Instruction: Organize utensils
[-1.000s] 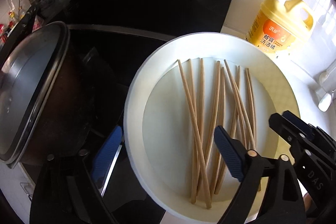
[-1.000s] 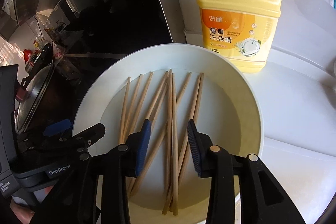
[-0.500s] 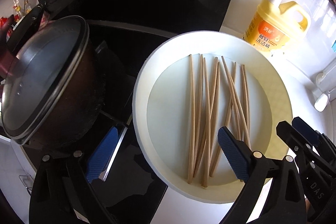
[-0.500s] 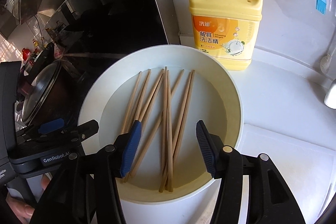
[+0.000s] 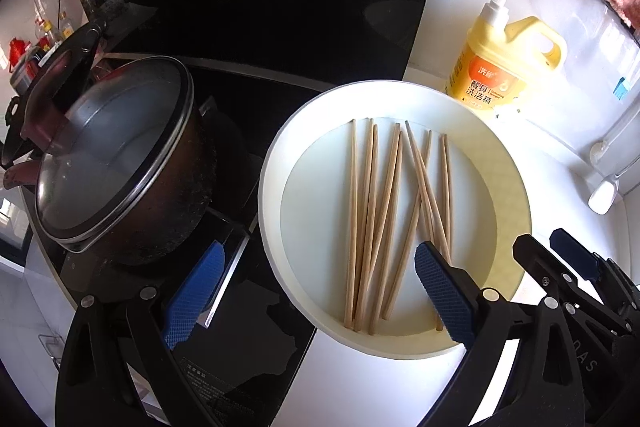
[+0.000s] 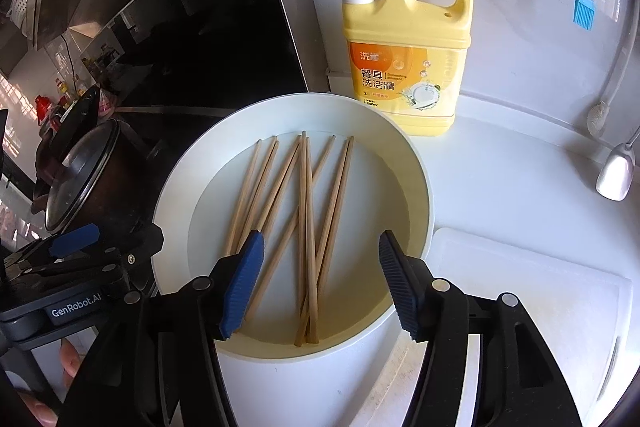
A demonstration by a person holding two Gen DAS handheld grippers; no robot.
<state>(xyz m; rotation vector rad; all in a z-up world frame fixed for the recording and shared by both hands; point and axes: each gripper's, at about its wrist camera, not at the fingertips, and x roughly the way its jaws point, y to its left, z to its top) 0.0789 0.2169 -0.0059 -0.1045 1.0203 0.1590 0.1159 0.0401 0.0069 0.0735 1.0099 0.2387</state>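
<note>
White counter (image 6: 500, 195) beside black hob: white bowl (image 6: 416, 163) holding loose wooden chopsticks (image 6: 306, 211), light, stiff, slippery; best pinched mid-length. Left gripper (image 5: 316, 291) spread, empty; right gripper (image 6: 320, 275) just widened, nothing between its pads.

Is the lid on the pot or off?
On. The glass lid sits flat across the top of the dark pot, its metal rim meeting the pot's edge all around.

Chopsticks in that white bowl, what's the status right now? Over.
Both hand-held grippers, left and right, open and empty, right's jaws just widened. Chopsticks loose and crossed in white bowl. Detergent bottle behind bowl, pot beside; nothing blocking.
</note>
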